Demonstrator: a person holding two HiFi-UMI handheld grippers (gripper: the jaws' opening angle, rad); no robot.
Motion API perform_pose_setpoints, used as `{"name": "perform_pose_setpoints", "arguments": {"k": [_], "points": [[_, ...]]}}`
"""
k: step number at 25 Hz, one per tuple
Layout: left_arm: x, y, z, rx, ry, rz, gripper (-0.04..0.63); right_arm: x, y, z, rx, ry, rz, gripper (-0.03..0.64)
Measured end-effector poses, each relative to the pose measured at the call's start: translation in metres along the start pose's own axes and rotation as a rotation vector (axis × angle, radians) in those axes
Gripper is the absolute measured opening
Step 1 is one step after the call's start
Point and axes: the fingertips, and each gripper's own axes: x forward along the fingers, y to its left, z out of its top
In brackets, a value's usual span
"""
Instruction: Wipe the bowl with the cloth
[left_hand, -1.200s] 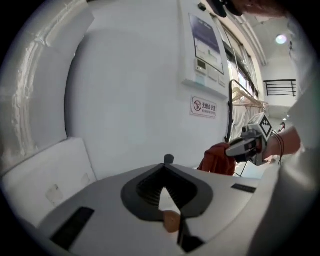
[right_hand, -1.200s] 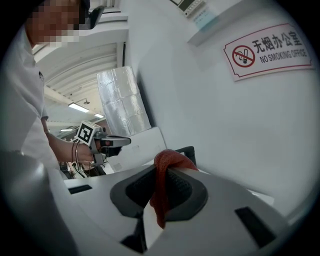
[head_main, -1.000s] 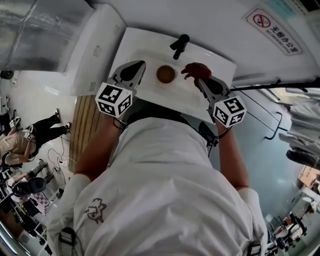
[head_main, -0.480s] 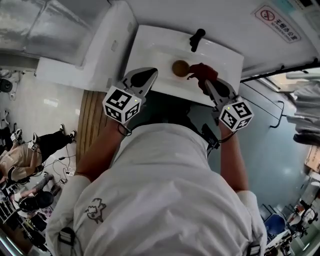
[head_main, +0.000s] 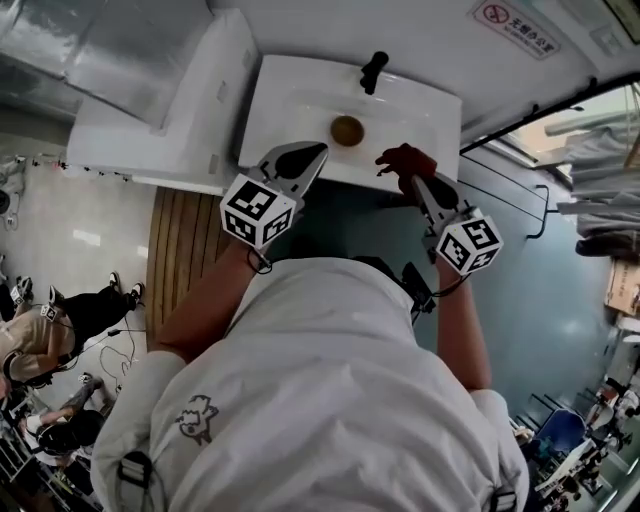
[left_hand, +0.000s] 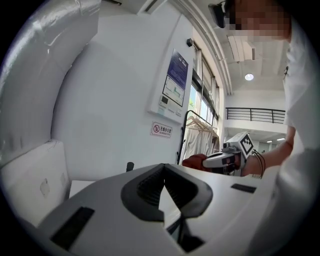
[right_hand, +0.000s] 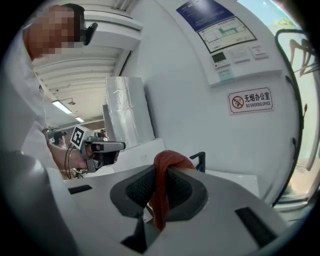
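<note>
At the left, the left tool (head_main: 312, 152) hangs over the front edge of the white sink (head_main: 280, 90), its tip aimed inward. In its own view the jaws are pressed together with nothing between them, so it carries nothing.

The brown bowl (head_main: 347, 130) sits upright in the sink basin, in front of the black tap (head_main: 374, 70) and between the two tools, a little further into the sink than either tip. It is round, so it has no long axis to line up with. Nothing touches it.

At the right, the right tool (head_main: 412, 178) is clamped on the red cloth (head_main: 405, 160). Its own view shows the cloth pinched between the pads, a bunch standing above the jaws and a strip hanging down below them. The bunch sits near the sink's front rim.

The relation that matters is that the bowl lies ahead of the cloth and to its left, near but apart. My judgement is that the wiping has not started. The right tool would need to go forward, leftward and down to bring the cloth onto the bowl. The left tool's tip looks slightly nearer the bowl and seems better placed to steady it, since a loose bowl could slide under the wipe.
</note>
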Motion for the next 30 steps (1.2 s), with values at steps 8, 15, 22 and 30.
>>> {"name": "perform_pose_setpoints", "arguments": {"k": [8,15,22,30], "points": [[-0.011,-0.063,-0.009,-0.01,-0.033,0.053,0.014,-0.062,0.005,-0.008,-0.05,-0.026,0.033,0.052],[-0.01,-0.166,-0.007,0.085,-0.08,0.094,0.014,-0.132,0.018,-0.039,-0.071,-0.038,0.126,0.052],[-0.034,-0.235,-0.028,0.089,-0.067,0.152,0.014,-0.2,0.04,-0.073,-0.107,-0.027,0.19,0.052],[-0.057,-0.297,-0.049,0.091,-0.055,0.181,0.014,-0.265,0.067,-0.096,-0.092,-0.061,0.22,0.052]]}}
